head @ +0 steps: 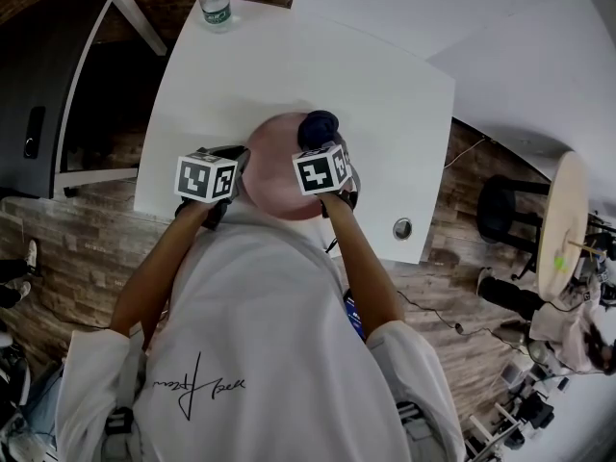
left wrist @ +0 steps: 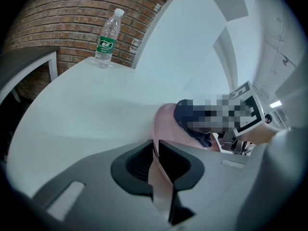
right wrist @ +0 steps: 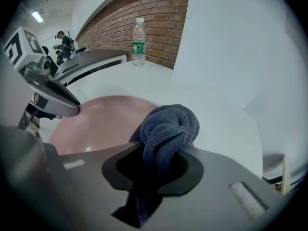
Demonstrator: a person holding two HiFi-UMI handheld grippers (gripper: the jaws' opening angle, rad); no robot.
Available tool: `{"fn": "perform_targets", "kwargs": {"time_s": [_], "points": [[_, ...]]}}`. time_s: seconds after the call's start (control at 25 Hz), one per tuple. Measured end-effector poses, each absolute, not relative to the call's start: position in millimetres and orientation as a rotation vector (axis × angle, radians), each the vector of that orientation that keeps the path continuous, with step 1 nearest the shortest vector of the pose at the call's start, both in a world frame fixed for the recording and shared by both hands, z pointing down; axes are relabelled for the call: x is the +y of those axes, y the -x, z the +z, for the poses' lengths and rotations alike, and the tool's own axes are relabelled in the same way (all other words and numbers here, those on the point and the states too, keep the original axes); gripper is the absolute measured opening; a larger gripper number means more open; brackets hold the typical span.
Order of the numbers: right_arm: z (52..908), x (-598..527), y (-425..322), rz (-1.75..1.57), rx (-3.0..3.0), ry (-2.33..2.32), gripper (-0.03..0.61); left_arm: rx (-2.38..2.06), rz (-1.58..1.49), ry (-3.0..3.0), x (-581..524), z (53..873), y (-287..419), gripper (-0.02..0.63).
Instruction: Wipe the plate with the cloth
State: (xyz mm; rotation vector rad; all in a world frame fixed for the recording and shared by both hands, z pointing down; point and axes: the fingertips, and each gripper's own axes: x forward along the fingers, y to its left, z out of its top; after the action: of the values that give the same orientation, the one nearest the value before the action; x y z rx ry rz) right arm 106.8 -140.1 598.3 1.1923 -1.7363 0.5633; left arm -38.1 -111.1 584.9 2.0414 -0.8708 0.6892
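Note:
A pink plate (head: 274, 166) lies on the white table (head: 289, 65) near its front edge. My left gripper (head: 231, 176) is shut on the plate's left rim (left wrist: 156, 170), which runs edge-on between the jaws. My right gripper (head: 327, 157) is shut on a bunched dark blue cloth (head: 319, 126), and the cloth (right wrist: 168, 129) sits over the plate (right wrist: 101, 121) at its right side. In the left gripper view the cloth (left wrist: 185, 119) shows beyond the plate, partly under a mosaic patch.
A water bottle (head: 214, 0) with a green label stands at the table's far left edge, also the bottle (left wrist: 107, 40) and bottle (right wrist: 138, 42). A round metal grommet (head: 402, 228) sits near the table's right front corner. Stools and gear stand on the floor at right.

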Motion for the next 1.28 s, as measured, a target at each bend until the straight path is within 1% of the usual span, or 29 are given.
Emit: {"fn": "perform_targets", "kwargs": {"time_s": [1.28], "points": [[597.0,-144.0,-74.7,0.436,-1.776,-1.085,0.091,-0.886,0.676,-2.025,-115.4,583.2,37.7,0.046]]}}
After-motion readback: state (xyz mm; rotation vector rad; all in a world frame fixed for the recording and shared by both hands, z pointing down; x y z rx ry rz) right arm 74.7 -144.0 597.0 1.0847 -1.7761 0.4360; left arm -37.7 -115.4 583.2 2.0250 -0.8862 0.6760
